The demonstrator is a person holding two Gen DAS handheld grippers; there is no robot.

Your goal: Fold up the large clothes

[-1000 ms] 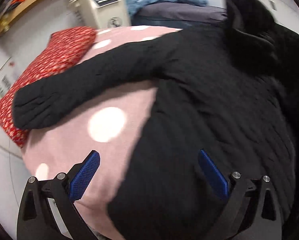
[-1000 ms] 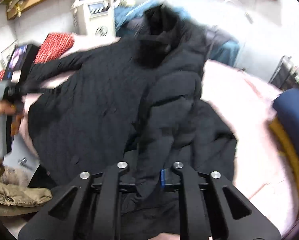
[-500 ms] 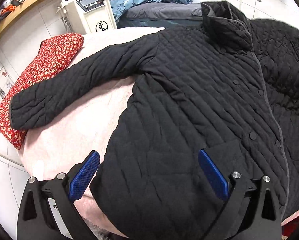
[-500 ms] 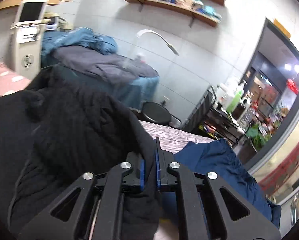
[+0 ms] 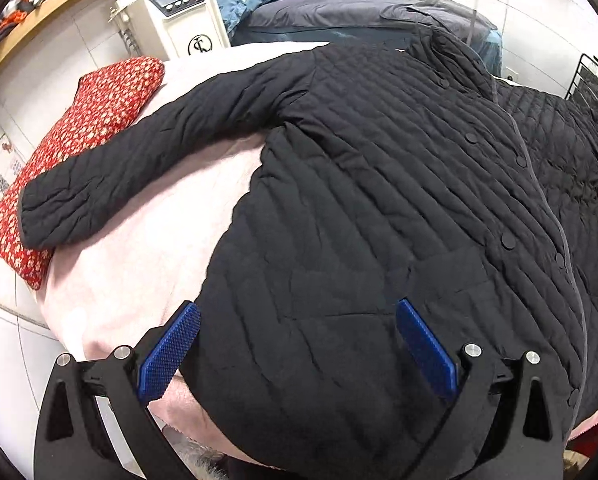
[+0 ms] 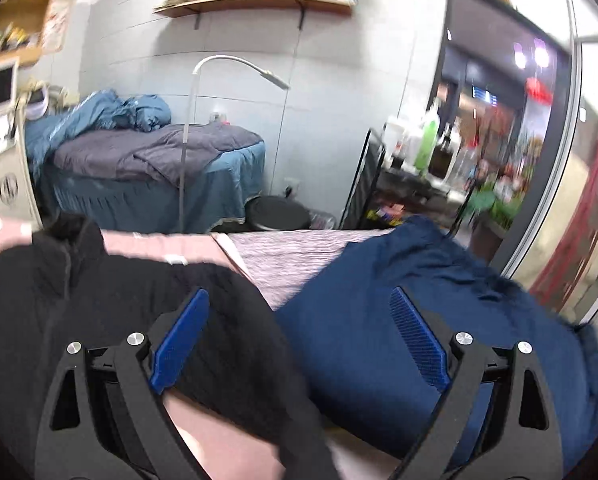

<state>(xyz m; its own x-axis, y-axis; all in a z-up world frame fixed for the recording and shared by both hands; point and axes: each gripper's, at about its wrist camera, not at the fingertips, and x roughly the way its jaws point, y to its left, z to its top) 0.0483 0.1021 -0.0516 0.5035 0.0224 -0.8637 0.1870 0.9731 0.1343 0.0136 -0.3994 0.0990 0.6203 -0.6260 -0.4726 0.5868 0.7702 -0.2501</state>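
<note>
A black quilted jacket lies spread face-up on the pink bed cover, its snap-button front closed and its collar toward the far end of the bed. One sleeve stretches out from the jacket's shoulder across the pink cover, and its cuff rests on the edge of a red patterned pillow at the jacket's far side. The left gripper hangs over the jacket's lower hem with its blue pads spread wide — nothing is pinched between them, and the fabric beneath lies flat. The right gripper has just been opening, and its jaws now stand wide apart with nothing clamped; below it the jacket's other sleeve lies loose on the pink cover, running out from the jacket toward a heap of dark blue cloth just beside it. Beyond the jacket's collar stands a second bed with a grey blanket and a crumpled light blue garment — a white machine with a screen stands near the red pillow.
</note>
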